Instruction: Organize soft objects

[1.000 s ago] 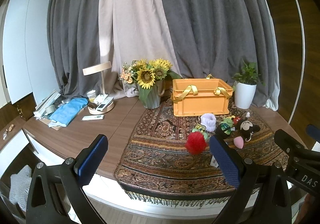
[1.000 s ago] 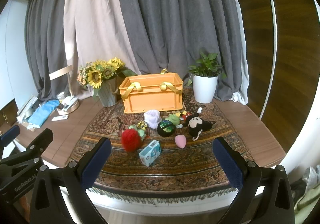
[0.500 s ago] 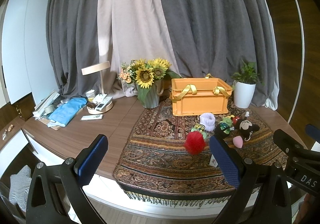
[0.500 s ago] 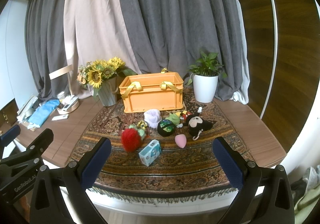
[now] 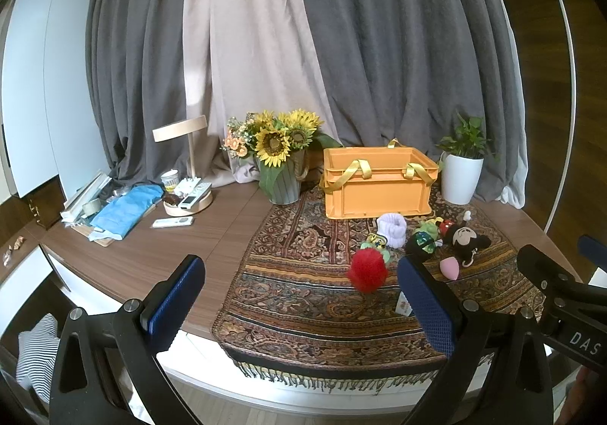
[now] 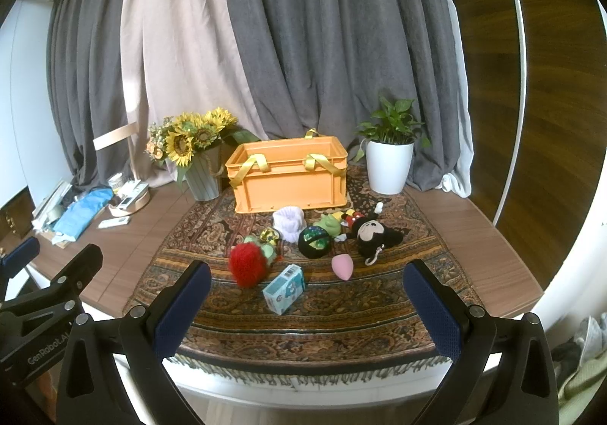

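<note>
Fluffy red pompom (image 6: 247,264), pink egg-shaped sponge (image 6: 342,266) and black mouse plush (image 6: 373,232) lie at six o'clock of the open orange plastic crate (image 6: 290,175).

**The room around my counter**

Ahead of me hang heavy grey curtains (image 6: 341,46) with one pale beige panel (image 6: 182,57) between them. Dark wood panelling (image 6: 550,83) covers the wall to my right; white cabinet doors (image 5: 38,83) stand on my left. The wooden counter (image 5: 151,254) curves round, daylight falling softly on it.
</note>
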A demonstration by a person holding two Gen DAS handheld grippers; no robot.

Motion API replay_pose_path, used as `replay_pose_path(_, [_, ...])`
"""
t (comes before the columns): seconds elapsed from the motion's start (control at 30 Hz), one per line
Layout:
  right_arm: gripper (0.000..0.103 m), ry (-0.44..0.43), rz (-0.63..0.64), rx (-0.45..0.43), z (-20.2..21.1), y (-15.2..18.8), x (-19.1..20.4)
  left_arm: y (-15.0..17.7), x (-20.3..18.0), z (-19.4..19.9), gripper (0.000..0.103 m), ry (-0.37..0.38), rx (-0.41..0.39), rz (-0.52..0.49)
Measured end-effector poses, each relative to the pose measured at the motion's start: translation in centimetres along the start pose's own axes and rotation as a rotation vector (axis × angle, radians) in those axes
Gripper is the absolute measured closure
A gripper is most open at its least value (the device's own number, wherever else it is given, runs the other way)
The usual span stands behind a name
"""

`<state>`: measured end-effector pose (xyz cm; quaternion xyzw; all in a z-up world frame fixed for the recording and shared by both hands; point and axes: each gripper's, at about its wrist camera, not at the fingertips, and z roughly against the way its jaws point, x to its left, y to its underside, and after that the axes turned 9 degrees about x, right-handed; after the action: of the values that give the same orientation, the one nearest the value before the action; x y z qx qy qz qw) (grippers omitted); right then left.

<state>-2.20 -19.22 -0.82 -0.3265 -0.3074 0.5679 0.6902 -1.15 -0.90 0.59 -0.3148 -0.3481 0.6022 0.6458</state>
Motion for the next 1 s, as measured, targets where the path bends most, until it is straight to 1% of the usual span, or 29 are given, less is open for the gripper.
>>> replay_pose_path(0.63, [0.001, 0.0, 0.001, 0.001, 0.05, 0.03, 0.02, 0.13, -0.45, -0.02, 0.0, 0.006, 0.002, -0.001])
replay_pose_path(1.0, [0.001, -0.016, -0.005, 0.001, -0.2, -0.09, -0.1, 0.18, -0.89, -0.14, 0.0, 0.014, 0.0, -0.005])
